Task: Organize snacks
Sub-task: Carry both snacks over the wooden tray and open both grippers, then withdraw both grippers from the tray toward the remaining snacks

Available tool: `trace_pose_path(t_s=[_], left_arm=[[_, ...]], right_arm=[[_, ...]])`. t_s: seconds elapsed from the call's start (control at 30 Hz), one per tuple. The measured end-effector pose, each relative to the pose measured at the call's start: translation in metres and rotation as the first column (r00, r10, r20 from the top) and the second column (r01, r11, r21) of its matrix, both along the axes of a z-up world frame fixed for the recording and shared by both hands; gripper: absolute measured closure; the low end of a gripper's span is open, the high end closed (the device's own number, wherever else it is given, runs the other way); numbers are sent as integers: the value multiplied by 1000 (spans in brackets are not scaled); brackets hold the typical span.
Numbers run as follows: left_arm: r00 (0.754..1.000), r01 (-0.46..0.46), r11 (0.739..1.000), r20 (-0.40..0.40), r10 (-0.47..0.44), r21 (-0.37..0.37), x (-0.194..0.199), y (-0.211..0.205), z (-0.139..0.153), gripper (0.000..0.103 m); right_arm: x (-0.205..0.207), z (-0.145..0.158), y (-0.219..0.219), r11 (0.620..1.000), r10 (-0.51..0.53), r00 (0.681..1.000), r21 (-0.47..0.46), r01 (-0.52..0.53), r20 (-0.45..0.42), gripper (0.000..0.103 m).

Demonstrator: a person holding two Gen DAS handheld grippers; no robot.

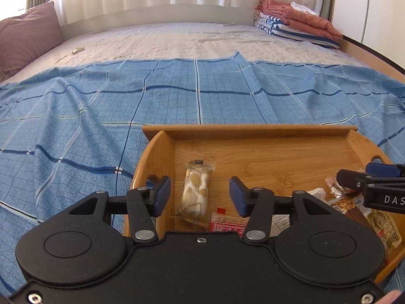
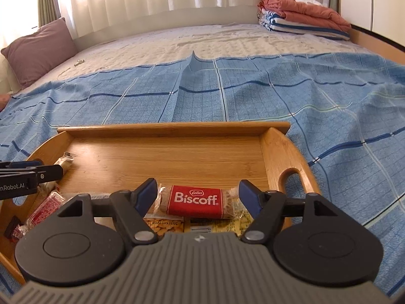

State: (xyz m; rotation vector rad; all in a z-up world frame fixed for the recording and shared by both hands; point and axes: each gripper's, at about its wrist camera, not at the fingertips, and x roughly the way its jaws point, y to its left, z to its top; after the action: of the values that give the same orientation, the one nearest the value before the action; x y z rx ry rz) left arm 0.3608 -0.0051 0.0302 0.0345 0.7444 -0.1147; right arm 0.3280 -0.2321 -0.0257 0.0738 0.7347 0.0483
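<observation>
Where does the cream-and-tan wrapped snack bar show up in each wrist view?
Left wrist: the cream-and-tan snack bar lies lower centre, on the tray floor between the open left claw fingers.
Right wrist: only its top end shows at the left edge, behind the other claw.
Shared landmark: the wooden tray's back wall.

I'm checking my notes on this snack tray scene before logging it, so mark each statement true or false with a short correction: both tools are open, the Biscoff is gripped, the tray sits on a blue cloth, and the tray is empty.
1. Both the left tool and the right tool are open. True.
2. The Biscoff packet is gripped. False: it lies between the right tool's spread fingers, untouched.
3. The wooden tray sits on a blue checked cloth. True.
4. The tray is empty. False: several snacks lie in it, including a cream patterned packet.
</observation>
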Motion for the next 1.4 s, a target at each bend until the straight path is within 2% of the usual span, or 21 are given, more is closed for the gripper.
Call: trace_pose_path(t_s=[0.03,0.1,0.17,0.2,0.4,0.57,0.77,1.07,1.23,1.4], left_arm=[[1000,4,1000,10,-4,-1,-4,0,5,46],[1000,10,1000,28,-10,-13,-13,1,15,30],[999,21,999,50,-19,-34,-24,2,26,19],[998,28,999,60,-26,-41,-30,3,31,18],[993,64,996,106,-58,-56,-73,4,58,13],[984,119,991,138,-110,-55,-119,3,72,11],[972,186,982,150,-179,-38,-166,-4,74,7],[963,261,961,88,-254,-89,-216,-9,49,7],[959,281,952,53,-277,-117,-240,-13,28,7],[946,323,942,45,-320,-90,-262,-20,11,7]], right_arm=[[-3,3,0,1000,5,1000,-2,-5,6,21],[-10,11,0,1000,11,1000,2,-11,18,20],[-21,21,0,1000,12,999,2,-12,39,16],[-27,26,0,1000,14,999,5,-14,51,15],[-67,53,-2,999,21,995,28,-24,101,9],[-108,68,-2,999,36,988,33,-41,152,0],[-156,71,6,996,92,981,-20,-90,171,0],[-215,45,13,988,143,977,-85,-130,160,0],[-229,31,5,991,130,981,-61,-122,141,0],[-234,26,-6,995,95,986,-19,-94,136,0]])
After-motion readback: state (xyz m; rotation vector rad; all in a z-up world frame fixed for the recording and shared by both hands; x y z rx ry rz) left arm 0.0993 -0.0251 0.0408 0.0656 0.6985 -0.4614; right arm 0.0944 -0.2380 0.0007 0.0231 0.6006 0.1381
